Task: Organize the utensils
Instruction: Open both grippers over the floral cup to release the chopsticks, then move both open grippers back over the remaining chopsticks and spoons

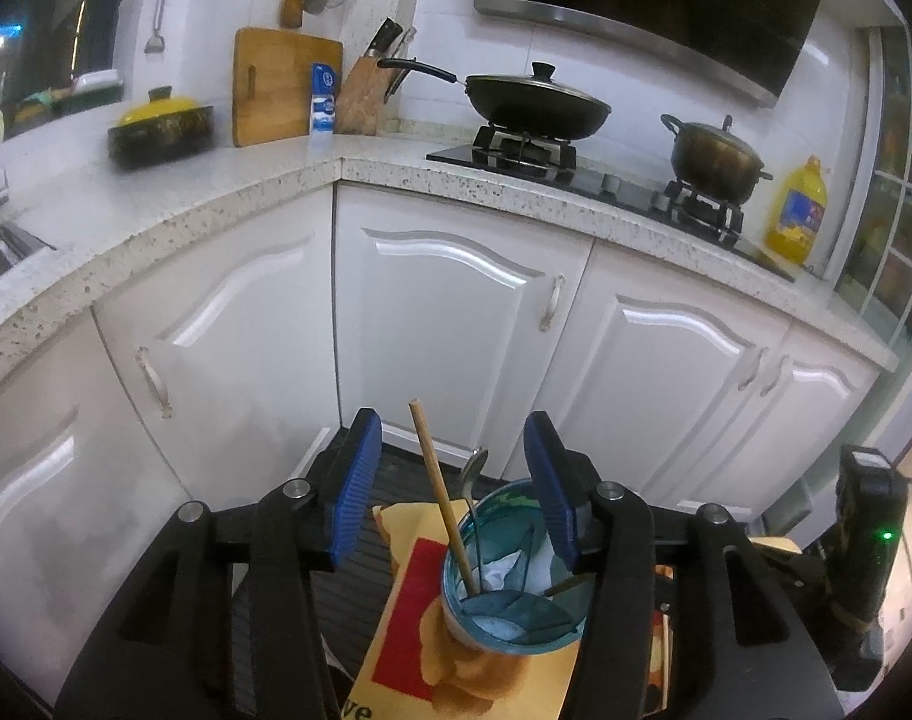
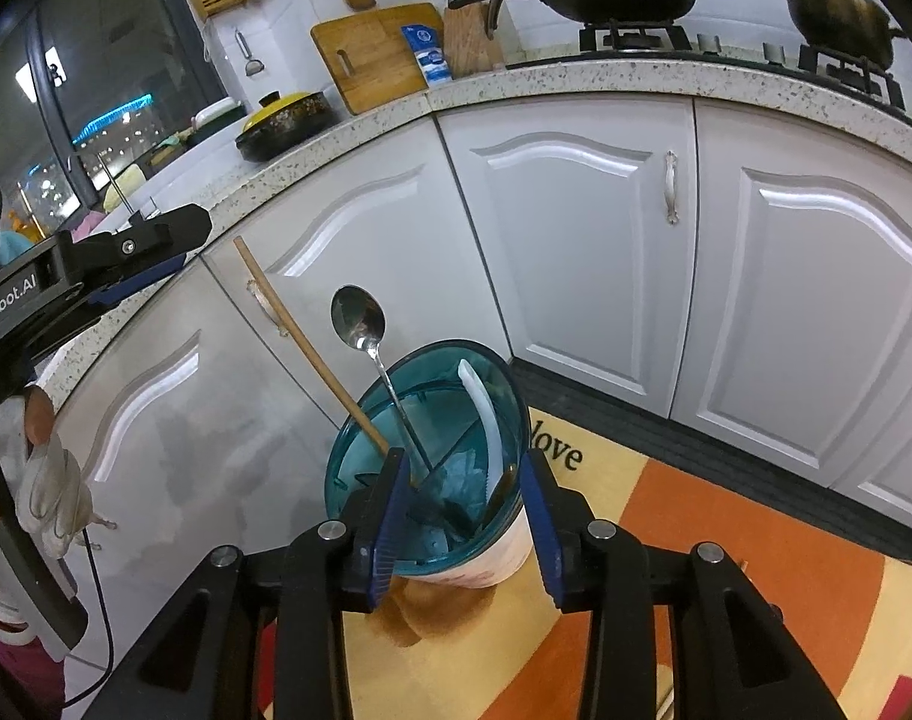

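My right gripper (image 2: pixel 465 516) is shut on a teal-rimmed cup (image 2: pixel 492 564), one blue pad on each side, and holds it above the floor mat. A wooden chopstick (image 2: pixel 312 354), a metal spoon (image 2: pixel 360 318) with its bowl up, and a white plastic utensil (image 2: pixel 483 414) stand in the cup. In the left wrist view my left gripper (image 1: pixel 453 480) hangs open just above the cup (image 1: pixel 516 648). The chopstick (image 1: pixel 444 498) and the spoon (image 1: pixel 474 468) rise between its blue pads without touching either. The left gripper (image 2: pixel 174 252) also shows at the upper left of the right wrist view.
White cabinet doors (image 1: pixel 456 312) stand right behind the cup under a speckled countertop (image 1: pixel 276 192). On it are a wok (image 1: pixel 534 102), a pot (image 1: pixel 717 159), an oil bottle (image 1: pixel 798 210), a cutting board (image 1: pixel 282 84) and a knife block (image 1: pixel 366 90). An orange and yellow mat (image 2: pixel 726 540) lies below. A gloved hand (image 2: pixel 54 492) is at left.
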`<action>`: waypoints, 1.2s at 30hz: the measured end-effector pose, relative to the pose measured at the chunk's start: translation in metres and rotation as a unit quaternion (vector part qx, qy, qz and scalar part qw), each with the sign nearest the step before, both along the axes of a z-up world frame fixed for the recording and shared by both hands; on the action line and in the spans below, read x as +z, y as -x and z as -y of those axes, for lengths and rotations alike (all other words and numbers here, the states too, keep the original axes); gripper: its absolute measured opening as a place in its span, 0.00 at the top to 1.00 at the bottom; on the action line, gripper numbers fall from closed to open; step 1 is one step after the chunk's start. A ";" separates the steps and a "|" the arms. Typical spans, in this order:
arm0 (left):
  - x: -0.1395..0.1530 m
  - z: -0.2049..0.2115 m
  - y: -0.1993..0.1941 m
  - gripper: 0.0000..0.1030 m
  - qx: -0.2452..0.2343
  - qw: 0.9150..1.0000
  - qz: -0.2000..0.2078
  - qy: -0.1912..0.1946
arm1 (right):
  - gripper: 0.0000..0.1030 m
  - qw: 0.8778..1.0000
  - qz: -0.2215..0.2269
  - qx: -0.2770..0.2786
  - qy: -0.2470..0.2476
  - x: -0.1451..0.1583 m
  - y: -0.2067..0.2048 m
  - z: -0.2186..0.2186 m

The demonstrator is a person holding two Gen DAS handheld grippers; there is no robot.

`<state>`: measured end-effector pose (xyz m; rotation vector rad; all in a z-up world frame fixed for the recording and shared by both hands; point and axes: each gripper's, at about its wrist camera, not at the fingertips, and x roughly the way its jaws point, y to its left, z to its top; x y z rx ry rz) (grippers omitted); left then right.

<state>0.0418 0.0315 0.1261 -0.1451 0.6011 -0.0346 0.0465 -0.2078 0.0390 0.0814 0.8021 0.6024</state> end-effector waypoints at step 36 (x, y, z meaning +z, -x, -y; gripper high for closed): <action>-0.034 0.083 0.062 0.52 -0.051 0.998 -0.025 -0.034 | 0.56 0.995 0.028 -0.095 0.027 0.016 0.065 0.058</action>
